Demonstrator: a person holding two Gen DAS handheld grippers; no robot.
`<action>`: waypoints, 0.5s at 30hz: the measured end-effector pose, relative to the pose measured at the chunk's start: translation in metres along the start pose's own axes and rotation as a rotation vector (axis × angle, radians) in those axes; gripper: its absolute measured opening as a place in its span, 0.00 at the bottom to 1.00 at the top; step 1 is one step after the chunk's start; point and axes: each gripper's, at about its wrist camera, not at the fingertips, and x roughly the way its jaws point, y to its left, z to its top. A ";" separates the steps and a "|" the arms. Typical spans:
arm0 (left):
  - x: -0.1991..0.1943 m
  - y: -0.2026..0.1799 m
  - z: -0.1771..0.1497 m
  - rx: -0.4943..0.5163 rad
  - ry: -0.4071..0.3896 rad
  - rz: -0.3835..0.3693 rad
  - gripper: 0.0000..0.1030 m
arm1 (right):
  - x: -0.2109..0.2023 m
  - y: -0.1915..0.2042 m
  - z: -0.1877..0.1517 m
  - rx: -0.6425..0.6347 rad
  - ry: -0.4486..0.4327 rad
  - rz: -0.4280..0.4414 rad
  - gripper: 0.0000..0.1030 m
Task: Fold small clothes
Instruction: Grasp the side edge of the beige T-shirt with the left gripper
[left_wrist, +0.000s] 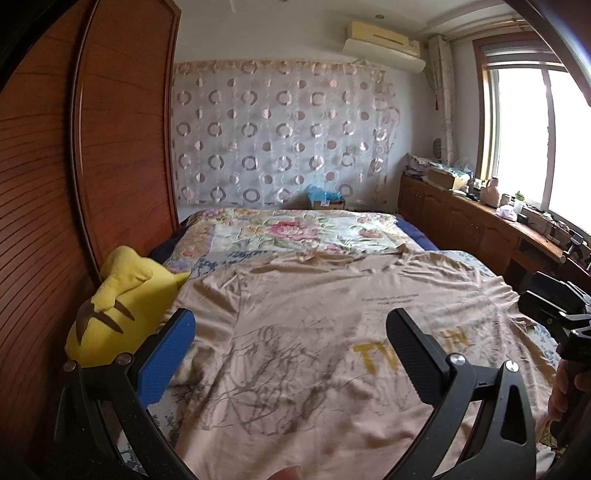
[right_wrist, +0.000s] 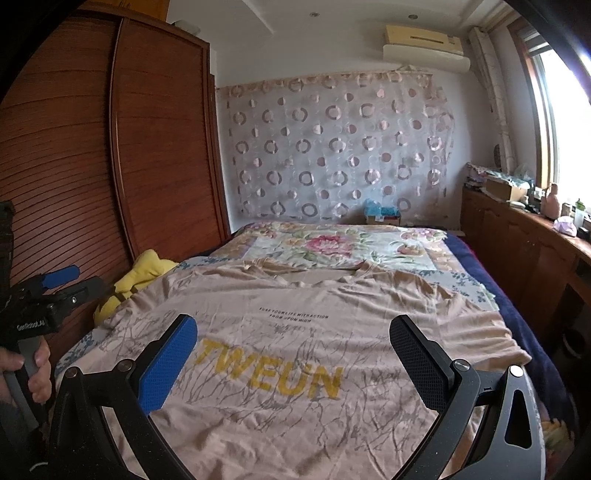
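Observation:
A beige T-shirt (left_wrist: 314, 332) with yellow letters and a grey branch print lies spread flat on the bed; it also shows in the right wrist view (right_wrist: 295, 350). My left gripper (left_wrist: 291, 332) is open and empty, held above the shirt's left part. My right gripper (right_wrist: 293, 339) is open and empty above the yellow letters. The right gripper's body shows at the right edge of the left wrist view (left_wrist: 554, 306). The left gripper shows at the left edge of the right wrist view (right_wrist: 48, 295).
A yellow plush toy (left_wrist: 122, 306) lies at the bed's left side against a wooden wardrobe (left_wrist: 55, 184). A floral quilt (left_wrist: 295, 232) covers the far bed. A wooden cabinet (left_wrist: 461, 218) with clutter runs under the window at the right.

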 end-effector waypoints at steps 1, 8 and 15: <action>0.002 0.005 -0.001 -0.001 0.007 0.005 1.00 | 0.002 0.000 0.000 -0.002 0.005 0.003 1.00; 0.020 0.034 -0.019 0.006 0.065 0.045 1.00 | 0.017 -0.010 -0.007 -0.003 0.072 0.048 1.00; 0.040 0.059 -0.032 0.029 0.135 0.074 1.00 | 0.026 -0.004 -0.004 -0.030 0.116 0.074 1.00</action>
